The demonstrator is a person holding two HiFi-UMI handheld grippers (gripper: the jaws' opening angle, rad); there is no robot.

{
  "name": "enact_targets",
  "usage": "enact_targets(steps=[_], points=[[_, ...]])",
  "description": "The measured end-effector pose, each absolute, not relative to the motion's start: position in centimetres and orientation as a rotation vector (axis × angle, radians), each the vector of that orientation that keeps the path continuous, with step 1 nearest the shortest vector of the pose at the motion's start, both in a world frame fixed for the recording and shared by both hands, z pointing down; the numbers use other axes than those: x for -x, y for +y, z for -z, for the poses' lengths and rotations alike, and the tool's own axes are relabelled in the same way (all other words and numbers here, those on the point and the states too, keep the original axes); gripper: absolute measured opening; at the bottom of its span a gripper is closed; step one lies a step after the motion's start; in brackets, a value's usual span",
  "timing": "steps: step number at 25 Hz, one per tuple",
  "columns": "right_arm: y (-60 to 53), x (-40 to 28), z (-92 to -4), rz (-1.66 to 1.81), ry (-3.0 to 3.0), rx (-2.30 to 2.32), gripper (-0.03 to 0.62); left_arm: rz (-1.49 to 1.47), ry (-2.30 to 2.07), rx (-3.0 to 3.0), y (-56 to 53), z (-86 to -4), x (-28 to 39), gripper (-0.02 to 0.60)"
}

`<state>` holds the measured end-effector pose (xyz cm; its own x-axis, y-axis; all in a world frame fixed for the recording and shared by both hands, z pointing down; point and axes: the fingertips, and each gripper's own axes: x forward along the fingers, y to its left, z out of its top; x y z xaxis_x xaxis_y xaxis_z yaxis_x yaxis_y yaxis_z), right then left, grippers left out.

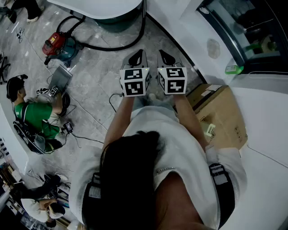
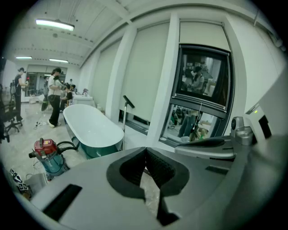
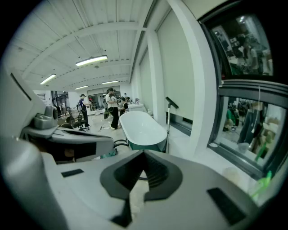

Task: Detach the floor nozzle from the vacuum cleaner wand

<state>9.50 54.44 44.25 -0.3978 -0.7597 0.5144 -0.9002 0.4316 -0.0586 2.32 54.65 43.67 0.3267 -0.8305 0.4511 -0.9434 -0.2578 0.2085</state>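
Observation:
The vacuum cleaner's red and teal canister [image 1: 58, 46] [image 2: 48, 157] stands on the grey floor at the upper left. Its black hose [image 1: 112, 46] curves along the floor toward the white bathtub [image 1: 103, 9] [image 2: 92, 128] [image 3: 141, 128]. A thin upright pole with an angled top [image 2: 125, 112] [image 3: 169, 117] stands beside the tub. I cannot make out the floor nozzle. My left gripper [image 1: 137, 57] [image 2: 145, 150] and right gripper [image 1: 165, 56] [image 3: 144, 155] are held side by side in the air, well short of the canister. Both are shut with nothing between the jaws.
A cardboard box [image 1: 220, 112] lies on the floor at my right by a white wall and a dark window [image 1: 243, 27]. A seated person in green [image 1: 33, 117] is at the left among cables. Other people [image 2: 55, 96] stand far off.

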Motion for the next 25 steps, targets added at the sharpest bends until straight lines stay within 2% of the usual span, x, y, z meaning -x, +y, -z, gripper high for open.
enact_targets(steps=[25], points=[[50.2, -7.7, -44.2, -0.53, -2.289, -1.457, 0.015, -0.373, -1.524, -2.176, 50.3, -44.4, -0.4, 0.003]])
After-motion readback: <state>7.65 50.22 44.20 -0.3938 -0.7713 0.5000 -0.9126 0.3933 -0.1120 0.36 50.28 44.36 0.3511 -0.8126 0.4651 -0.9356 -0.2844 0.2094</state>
